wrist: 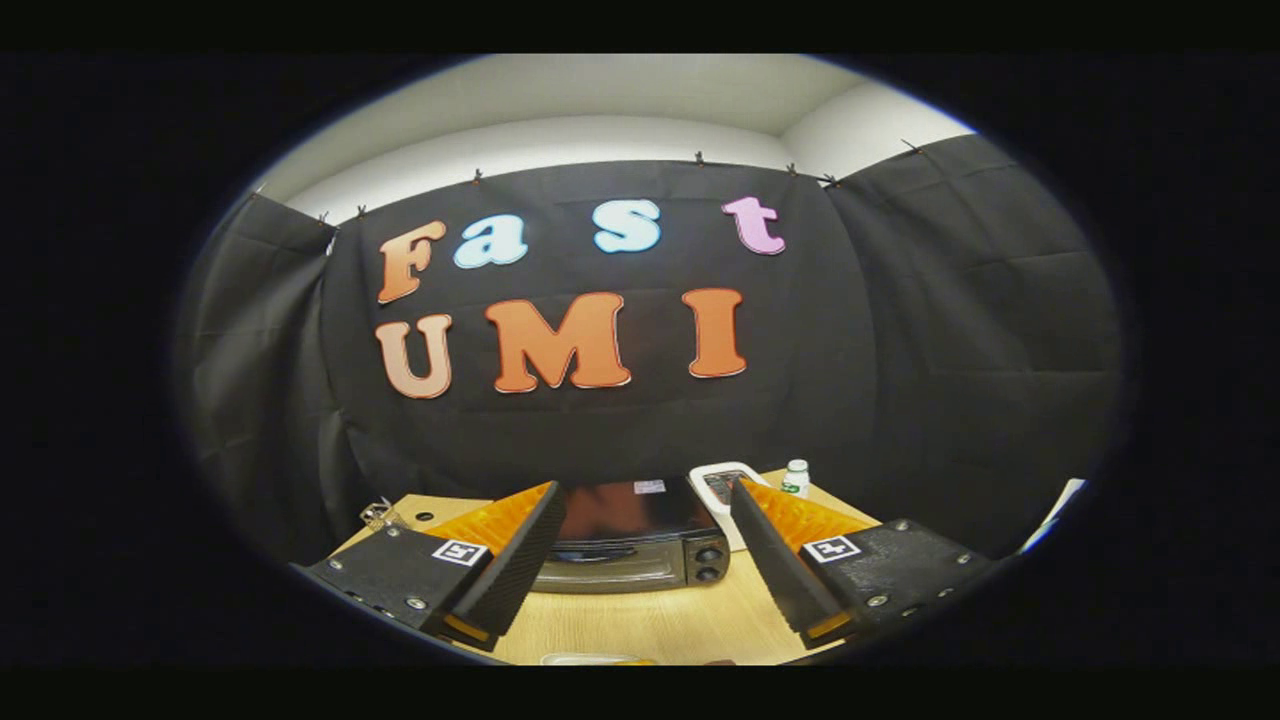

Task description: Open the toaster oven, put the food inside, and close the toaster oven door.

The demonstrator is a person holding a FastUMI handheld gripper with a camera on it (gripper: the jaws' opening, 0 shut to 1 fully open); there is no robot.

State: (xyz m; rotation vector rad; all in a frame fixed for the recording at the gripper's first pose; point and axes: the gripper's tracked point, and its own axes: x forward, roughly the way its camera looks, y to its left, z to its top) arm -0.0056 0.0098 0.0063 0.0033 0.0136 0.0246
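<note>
Wooden table [640, 625] carries a dark toaster oven [640, 545] with its door closed, sitting just beyond the gripper [645, 570] and framed between its two fingers. The fingers are spread wide and hold nothing. A small white bottle [796, 478] stands behind the oven.
</note>
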